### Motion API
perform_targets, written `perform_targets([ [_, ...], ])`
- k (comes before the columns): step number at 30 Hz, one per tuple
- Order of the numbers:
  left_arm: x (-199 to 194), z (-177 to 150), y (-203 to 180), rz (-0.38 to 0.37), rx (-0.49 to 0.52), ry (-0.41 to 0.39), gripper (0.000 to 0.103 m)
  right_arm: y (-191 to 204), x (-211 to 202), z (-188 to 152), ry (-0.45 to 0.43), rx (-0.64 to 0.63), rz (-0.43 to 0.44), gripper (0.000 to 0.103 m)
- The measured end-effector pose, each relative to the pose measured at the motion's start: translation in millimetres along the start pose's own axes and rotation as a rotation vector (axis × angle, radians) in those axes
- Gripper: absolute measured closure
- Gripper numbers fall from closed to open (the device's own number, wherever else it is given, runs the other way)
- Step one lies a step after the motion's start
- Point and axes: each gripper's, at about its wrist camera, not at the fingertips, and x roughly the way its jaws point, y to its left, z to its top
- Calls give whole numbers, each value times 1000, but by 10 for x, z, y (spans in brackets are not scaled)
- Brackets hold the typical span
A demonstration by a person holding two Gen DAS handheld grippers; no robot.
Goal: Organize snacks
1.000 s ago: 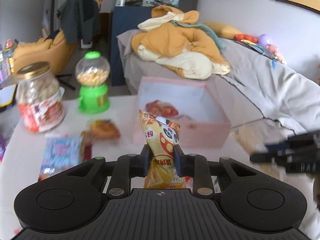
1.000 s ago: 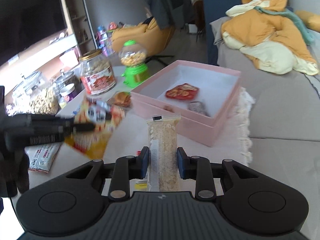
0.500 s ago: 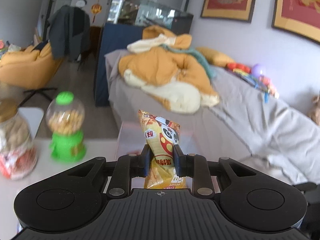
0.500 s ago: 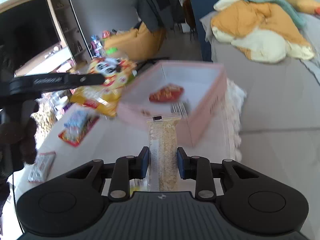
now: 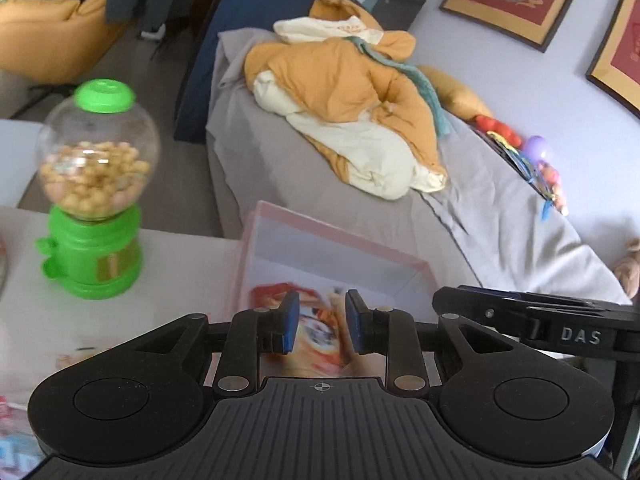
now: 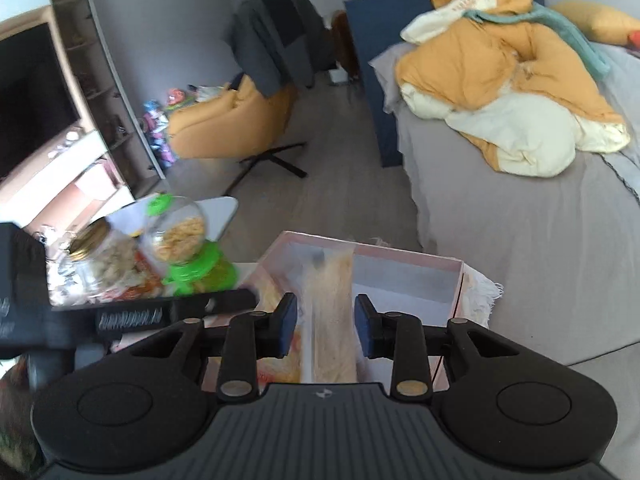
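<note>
- My left gripper [image 5: 318,328] has its jaws apart with nothing clamped; a blurred panda snack bag [image 5: 316,332] lies below the gap, inside the pink box [image 5: 340,240].
- My right gripper [image 6: 325,330] is spread too; a blurred clear packet of pale crumbs [image 6: 332,312] shows between the pads, touching neither, over the same pink box [image 6: 408,258].
- In the left view, the right tool's arm crosses at the right edge, lettered "DAS" [image 5: 581,336].
- The box stands on the white table [image 5: 192,272].
- Left of the box stands a green gumball-style dispenser [image 5: 96,184] filled with pale round snacks; beside it in the right view, a gold-lidded glass jar [image 6: 94,260].
- Beyond, an orange-and-cream quilt [image 5: 352,108] is heaped on the grey-covered bed [image 5: 500,216].
</note>
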Motion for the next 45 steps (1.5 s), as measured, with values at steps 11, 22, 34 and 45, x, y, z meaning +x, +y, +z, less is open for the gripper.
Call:
perform_targets([
  [11, -1406, -655, 510, 201, 78, 20, 74, 224, -9, -523, 45, -77, -23, 47],
  [22, -2666, -1776, 929, 566, -143, -76, 74, 842, -334, -1200, 10, -229, -8, 24],
  [34, -2217, -1924, 710, 343, -211, -45, 69, 727, -385, -1687, 117, -219, -34, 22],
  [45, -1393, -1781, 129, 174, -112, 34, 68, 671, -446, -1888, 182, -129, 135, 23],
])
